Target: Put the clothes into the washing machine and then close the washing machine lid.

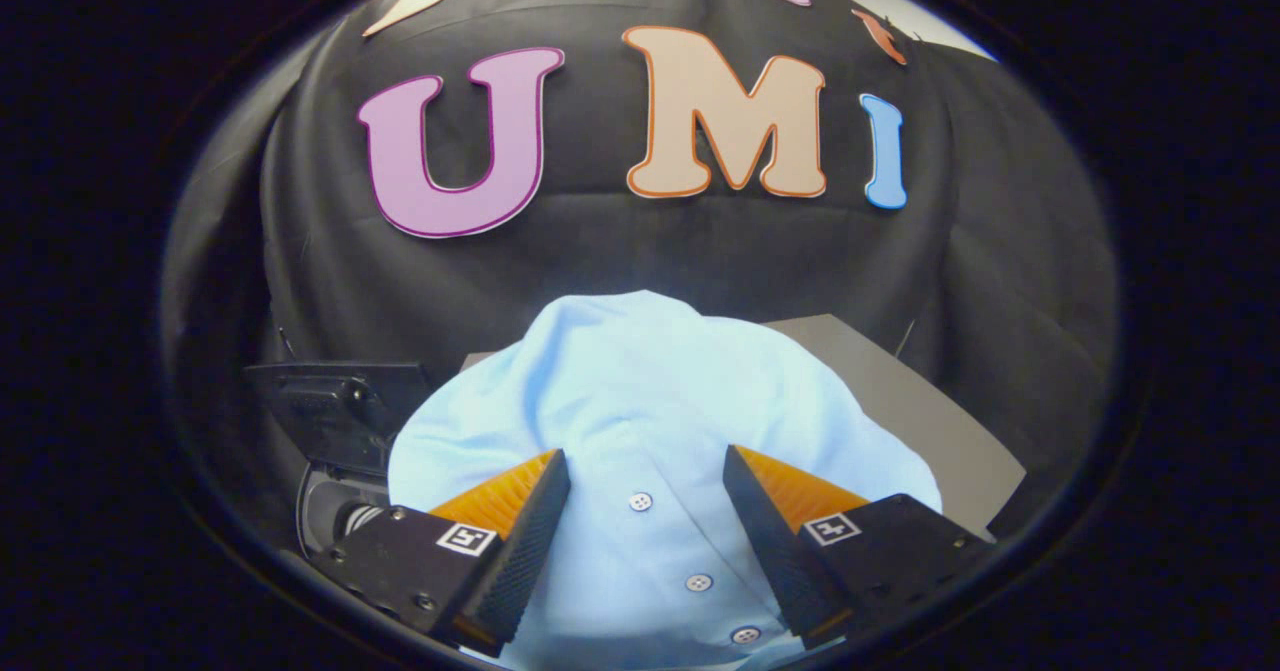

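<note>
A light blue shirt (pixel 640 391) with a row of white buttons lies in a rounded heap on a grey table (pixel 930 421). My gripper (pixel 645 456) is open just over the shirt. Its two fingers stand wide apart on either side of the button strip, and the cloth fills the gap between them. The heap reaches well beyond the fingertips. To the left of the left finger is the washing machine (pixel 335 516), with its dark lid (pixel 340 406) raised and part of the round drum opening showing under it.
The black cloth wall of the booth rises close behind the table and the machine. Bare grey tabletop shows to the right of the shirt, running to a corner near the right finger.
</note>
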The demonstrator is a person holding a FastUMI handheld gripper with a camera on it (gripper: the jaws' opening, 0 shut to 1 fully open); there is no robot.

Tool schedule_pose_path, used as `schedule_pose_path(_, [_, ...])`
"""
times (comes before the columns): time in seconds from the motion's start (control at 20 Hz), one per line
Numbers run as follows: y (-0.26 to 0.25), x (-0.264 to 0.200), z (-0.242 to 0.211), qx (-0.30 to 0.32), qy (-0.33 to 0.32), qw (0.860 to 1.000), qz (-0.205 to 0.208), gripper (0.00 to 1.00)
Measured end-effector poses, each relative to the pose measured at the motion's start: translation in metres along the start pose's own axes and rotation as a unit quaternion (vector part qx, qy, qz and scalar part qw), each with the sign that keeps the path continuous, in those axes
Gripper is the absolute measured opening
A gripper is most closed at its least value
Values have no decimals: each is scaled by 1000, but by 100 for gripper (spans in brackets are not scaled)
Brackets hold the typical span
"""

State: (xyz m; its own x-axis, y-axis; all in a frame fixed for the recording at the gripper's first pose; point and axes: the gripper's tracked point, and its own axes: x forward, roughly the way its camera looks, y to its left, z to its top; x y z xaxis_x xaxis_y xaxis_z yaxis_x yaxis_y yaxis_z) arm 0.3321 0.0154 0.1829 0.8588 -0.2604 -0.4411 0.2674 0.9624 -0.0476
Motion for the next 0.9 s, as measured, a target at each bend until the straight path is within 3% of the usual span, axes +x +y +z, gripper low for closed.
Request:
schedule_pose_path(0.3, [-2,2,3,9,0,1000,-11,96])
schedule_pose_path(0.4, [-5,2,4,14,-5,999,-30,90])
schedule_pose_path(0.8, [3,3,3,31,-37,998,-35,24])
schedule_pose_path(0.9, [5,1,5,28,-42,998,-38,17])
